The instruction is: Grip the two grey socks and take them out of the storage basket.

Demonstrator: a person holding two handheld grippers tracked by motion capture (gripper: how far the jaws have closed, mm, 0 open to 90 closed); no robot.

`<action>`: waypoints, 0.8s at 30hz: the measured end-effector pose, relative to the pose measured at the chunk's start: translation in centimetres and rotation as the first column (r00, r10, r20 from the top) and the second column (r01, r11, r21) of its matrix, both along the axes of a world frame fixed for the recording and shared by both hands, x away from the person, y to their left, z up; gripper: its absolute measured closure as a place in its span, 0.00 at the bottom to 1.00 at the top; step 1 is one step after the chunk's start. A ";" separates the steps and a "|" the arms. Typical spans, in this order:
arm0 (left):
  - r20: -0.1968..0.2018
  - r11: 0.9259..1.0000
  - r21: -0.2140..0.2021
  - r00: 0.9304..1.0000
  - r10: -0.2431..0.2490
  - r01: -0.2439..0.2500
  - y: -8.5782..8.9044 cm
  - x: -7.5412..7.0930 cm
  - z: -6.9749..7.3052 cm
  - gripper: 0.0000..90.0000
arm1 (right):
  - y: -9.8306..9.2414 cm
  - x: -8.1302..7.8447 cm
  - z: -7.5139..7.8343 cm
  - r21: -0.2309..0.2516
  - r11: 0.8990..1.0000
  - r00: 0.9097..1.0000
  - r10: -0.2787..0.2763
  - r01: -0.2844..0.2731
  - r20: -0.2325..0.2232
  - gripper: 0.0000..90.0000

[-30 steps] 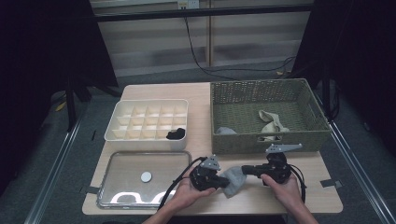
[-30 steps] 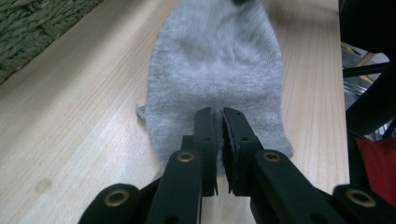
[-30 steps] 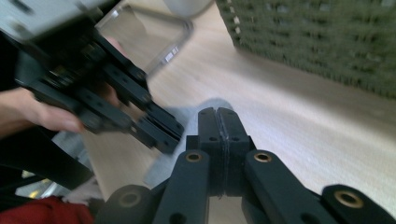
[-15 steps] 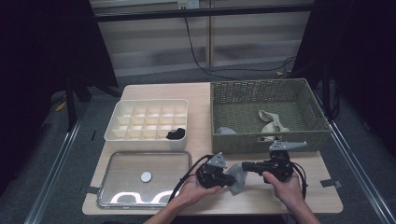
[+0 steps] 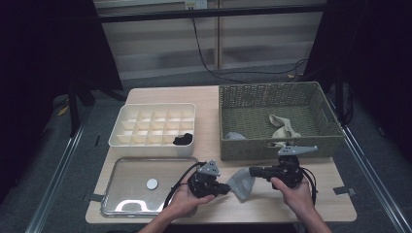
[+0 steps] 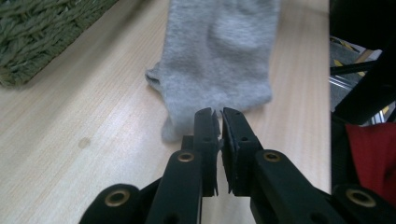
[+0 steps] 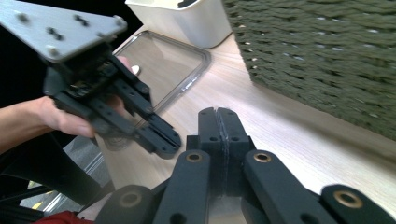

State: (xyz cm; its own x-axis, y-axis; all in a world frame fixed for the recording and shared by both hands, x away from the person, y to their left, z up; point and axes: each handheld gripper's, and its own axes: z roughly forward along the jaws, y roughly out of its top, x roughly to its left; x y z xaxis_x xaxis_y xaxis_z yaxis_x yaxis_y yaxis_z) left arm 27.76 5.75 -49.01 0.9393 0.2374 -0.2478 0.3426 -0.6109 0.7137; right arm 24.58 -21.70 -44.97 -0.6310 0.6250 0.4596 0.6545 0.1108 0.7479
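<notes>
While hovering low over the near edge of the table (image 5: 209, 109), got both grippers on one grey sock (image 5: 240, 182), strung out between them just in front of the green wicker basket (image 5: 272, 148).

Left gripper (image 5: 227, 188): jaws just been closing, now nearly together with only a sliver of gap in the left gripper view. Tips sitting right on the sock's lower hem, with what looks like a tiny bit of fabric edge caught between them. Not a deep bite at all, just the very tips. Rest of the sock rising away from the jaws, one lower corner brushing the wood.

Right gripper (image 5: 251, 171): clamped tight, pads pressed flat together, no gap to speak of. From the high view, holding the sock's other end up off the table, a bit higher than the left side. Can't really see the fabric past the tips in the right gripper view, so going by the overhead shot there. Pointing toward the left gripper, close to it.

Left hand (image 5: 182, 201) and right hand (image 5: 291, 191) coming in from the bottom edge, one round each gripper body.

Around the sock:
- beige sock (image 5: 282, 127) and another greyish one (image 5: 234, 136) lying inside the basket
- white divided organiser (image 5: 145, 145) left of the basket, with something dark (image 5: 183, 140) in its front right compartment
- clear lid (image 5: 121, 199) lying flat in front of the organiser, small white disc (image 5: 152, 183) on it, just left of the left hand
</notes>
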 end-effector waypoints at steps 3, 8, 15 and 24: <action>0.004 0.998 0.062 1.000 0.017 -0.017 -0.7 0.4 -0.7 0.99 | 0.6 -0.1 0.2 0.002 1.000 1.000 0.013 -0.013 0.003 1.00; 0.001 0.998 0.059 1.000 0.025 -0.025 -0.6 0.9 -0.9 0.99 | 1.5 -0.1 0.3 0.008 0.999 0.999 0.041 -0.041 0.006 1.00; 0.000 0.998 0.050 0.999 0.048 -0.048 -0.6 1.4 -1.0 0.98 | 3.9 0.0 0.1 0.021 0.994 0.995 0.104 -0.104 -0.008 1.00; 0.006 0.997 0.050 0.998 0.059 -0.059 0.4 1.8 -1.0 0.96 | 6.9 -0.2 -1.5 0.010 0.982 0.980 0.187 -0.187 -0.060 1.00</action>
